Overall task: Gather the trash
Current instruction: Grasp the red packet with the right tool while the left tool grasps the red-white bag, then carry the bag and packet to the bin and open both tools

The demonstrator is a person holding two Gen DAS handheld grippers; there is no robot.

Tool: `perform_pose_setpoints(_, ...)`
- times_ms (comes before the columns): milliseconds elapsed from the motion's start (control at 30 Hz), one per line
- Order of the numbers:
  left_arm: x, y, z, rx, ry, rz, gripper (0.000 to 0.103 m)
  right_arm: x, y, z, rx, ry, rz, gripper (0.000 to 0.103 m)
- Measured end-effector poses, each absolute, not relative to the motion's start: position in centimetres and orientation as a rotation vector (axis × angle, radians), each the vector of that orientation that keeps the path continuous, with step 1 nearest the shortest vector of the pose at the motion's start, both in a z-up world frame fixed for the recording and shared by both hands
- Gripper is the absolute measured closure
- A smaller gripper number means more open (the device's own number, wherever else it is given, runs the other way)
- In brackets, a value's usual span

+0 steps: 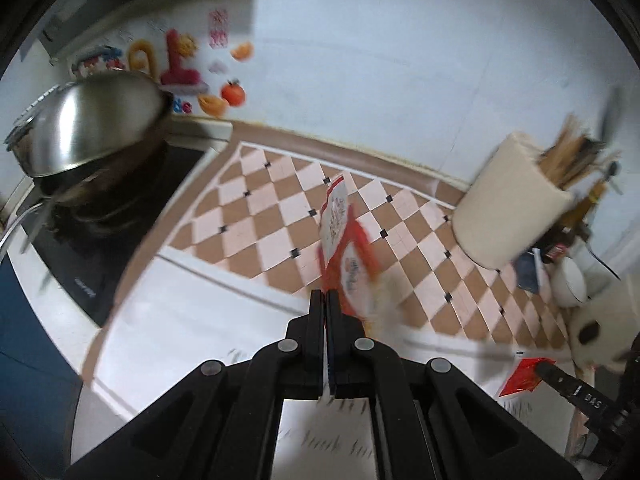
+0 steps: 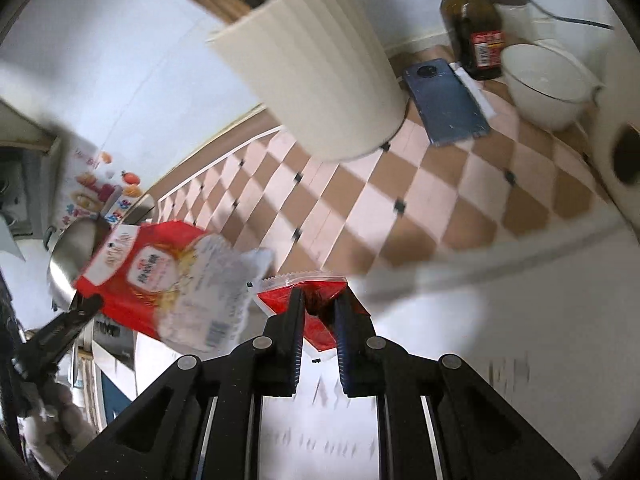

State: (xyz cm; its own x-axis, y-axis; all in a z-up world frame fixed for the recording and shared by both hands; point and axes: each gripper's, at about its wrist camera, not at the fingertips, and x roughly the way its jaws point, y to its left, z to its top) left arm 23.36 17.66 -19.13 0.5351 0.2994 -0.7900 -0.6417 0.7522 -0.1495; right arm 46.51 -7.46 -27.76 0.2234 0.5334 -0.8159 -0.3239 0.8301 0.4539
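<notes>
My left gripper (image 1: 327,295) is shut on a red and white snack wrapper (image 1: 346,248) and holds it above the checkered counter mat (image 1: 272,216). The same wrapper (image 2: 172,280) shows at the left of the right wrist view, pinched by the left gripper (image 2: 86,304). My right gripper (image 2: 318,294) is shut on a small red sauce packet (image 2: 316,304) above the white counter. That packet (image 1: 524,376) and the right gripper's tip show at the lower right of the left wrist view.
A cream utensil holder (image 2: 316,68) with chopsticks stands on the mat. A blue phone (image 2: 446,102), a dark bottle (image 2: 476,28) and a white bowl (image 2: 548,84) lie behind it. A steel pot (image 1: 84,120) sits on a black cooktop (image 1: 104,264) at left.
</notes>
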Motion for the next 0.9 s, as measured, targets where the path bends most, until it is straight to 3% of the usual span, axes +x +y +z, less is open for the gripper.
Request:
perform_pose_setpoints(233, 12.8, 15.9, -17.3, -0.442, 0.807, 0.493, 0.103, 32.5, -11.4, -24.4, 0.221, 1.168, 0.546, 0.089)
perform_pose_setpoints(600, -0.3, 11.7, -18.2, -0.47, 0.886, 0.401, 0.103, 14.5, -15.4, -27.3, 0.195, 1.283, 0.547, 0.089)
perform_pose_setpoints(733, -1.9, 9.6, -22.0, -0.485, 0.977, 0.417, 0.103, 11.6, -16.5, -31.2, 0.161, 1.366, 0.551, 0.089)
perform_pose_setpoints(900, -1.6, 7.7, -32.0, -0.539, 1.136, 0.464, 0.103, 9.9, -17.4, -38.9, 0.104, 1.479, 0.544, 0.09)
